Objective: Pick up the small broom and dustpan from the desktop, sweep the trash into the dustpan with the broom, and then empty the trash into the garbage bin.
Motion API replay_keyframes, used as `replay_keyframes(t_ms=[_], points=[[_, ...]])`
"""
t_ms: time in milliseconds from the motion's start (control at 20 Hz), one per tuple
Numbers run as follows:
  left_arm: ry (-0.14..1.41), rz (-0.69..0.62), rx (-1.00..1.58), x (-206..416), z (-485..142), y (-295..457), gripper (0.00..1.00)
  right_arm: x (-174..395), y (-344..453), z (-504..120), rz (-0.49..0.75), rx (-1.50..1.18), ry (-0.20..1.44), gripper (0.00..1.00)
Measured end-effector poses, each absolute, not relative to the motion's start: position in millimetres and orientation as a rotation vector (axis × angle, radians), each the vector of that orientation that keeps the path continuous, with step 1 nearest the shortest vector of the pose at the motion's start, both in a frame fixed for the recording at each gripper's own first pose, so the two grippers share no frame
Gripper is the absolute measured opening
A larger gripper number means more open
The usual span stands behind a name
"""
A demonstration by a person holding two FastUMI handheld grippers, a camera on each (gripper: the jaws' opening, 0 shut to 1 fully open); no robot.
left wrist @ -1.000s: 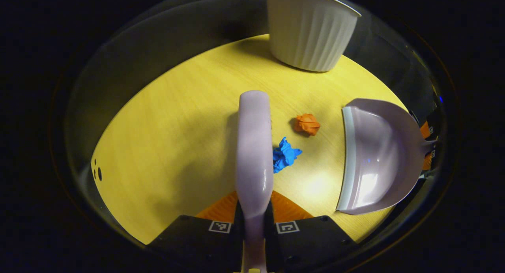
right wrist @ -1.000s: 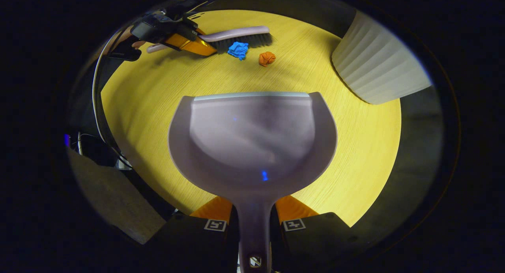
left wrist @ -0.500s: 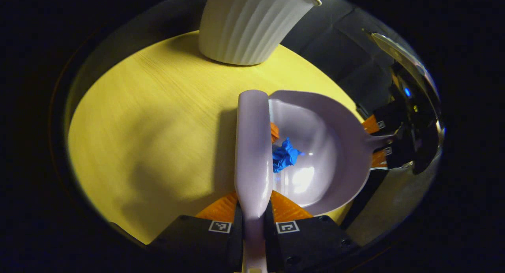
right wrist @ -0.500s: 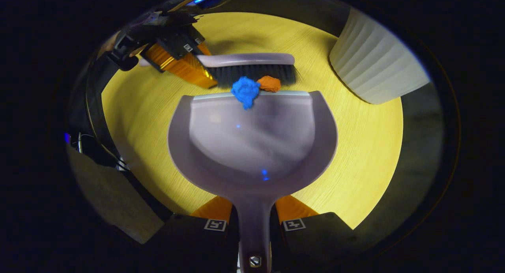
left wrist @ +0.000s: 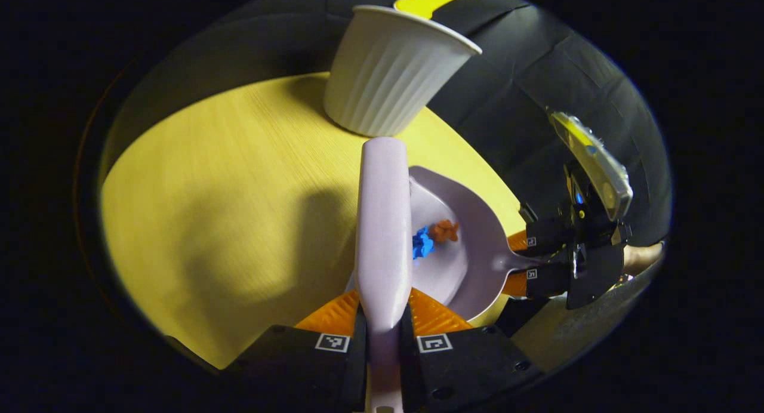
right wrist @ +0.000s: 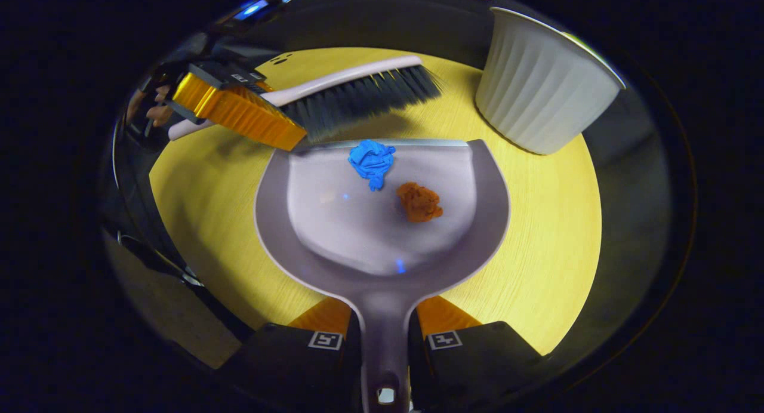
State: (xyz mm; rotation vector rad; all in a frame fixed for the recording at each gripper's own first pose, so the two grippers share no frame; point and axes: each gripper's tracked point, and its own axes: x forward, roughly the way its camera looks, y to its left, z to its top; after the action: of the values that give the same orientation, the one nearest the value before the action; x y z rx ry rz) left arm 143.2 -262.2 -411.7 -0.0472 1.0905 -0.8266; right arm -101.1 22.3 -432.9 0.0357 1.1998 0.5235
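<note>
The pale lilac plastic broom [left wrist: 383, 222] runs up the centre of the left gripper view, clamped by the left gripper [left wrist: 382, 335]; right of it lies the lilac dustpan [left wrist: 471, 252] holding a blue paper wad [left wrist: 422, 243] and an orange one [left wrist: 444, 230].

In the right gripper view, the right gripper [right wrist: 385, 341] is clamped on the dustpan handle (bottom centre), with the white ribbed garbage bin [right wrist: 537, 91] at upper right on the yellow wooden table [right wrist: 549, 234].

The yellow wood-grain table [right wrist: 537, 281] carries a white ribbed bin [right wrist: 537, 96], which stands upright near its far edge. A pale lilac dustpan [right wrist: 382, 222] sits over the tabletop in front of the bin; whether its underside touches the wood cannot be told. Shadows fall across the table's left part in the left gripper view.
</note>
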Motion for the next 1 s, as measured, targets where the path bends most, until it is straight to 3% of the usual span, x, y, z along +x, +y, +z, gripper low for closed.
replay_keyframes(t_ms=[100,400,750,800,850,1000], points=[[1.038,-0.742,-0.040,150.5,-411.5,-253.0,0.27,-102.1,14.4,-427.7,0.470,0.064,1.217,0.41],[0.981,-0.528,-0.006,152.2,-420.9,-233.5,0.27,-92.4,-23.4,-392.3,0.342,0.103,1.226,0.37],[1.047,-0.486,0.013,146.0,-431.0,-234.0,0.25,-56.1,-96.5,-295.5,0.262,0.142,1.202,0.37],[1.054,-0.484,-0.001,145.8,-431.1,-235.1,0.27,-47.2,-108.3,-284.2,0.246,0.147,1.193,0.41],[1.064,-0.481,-0.011,143.6,-432.5,-235.9,0.27,-41.2,-121.1,-271.2,0.223,0.148,1.184,0.33],[1.085,-0.477,-0.017,143.2,-428.3,-234.9,0.25,-9.8,-152.7,-252.9,0.175,0.142,1.175,0.37]])
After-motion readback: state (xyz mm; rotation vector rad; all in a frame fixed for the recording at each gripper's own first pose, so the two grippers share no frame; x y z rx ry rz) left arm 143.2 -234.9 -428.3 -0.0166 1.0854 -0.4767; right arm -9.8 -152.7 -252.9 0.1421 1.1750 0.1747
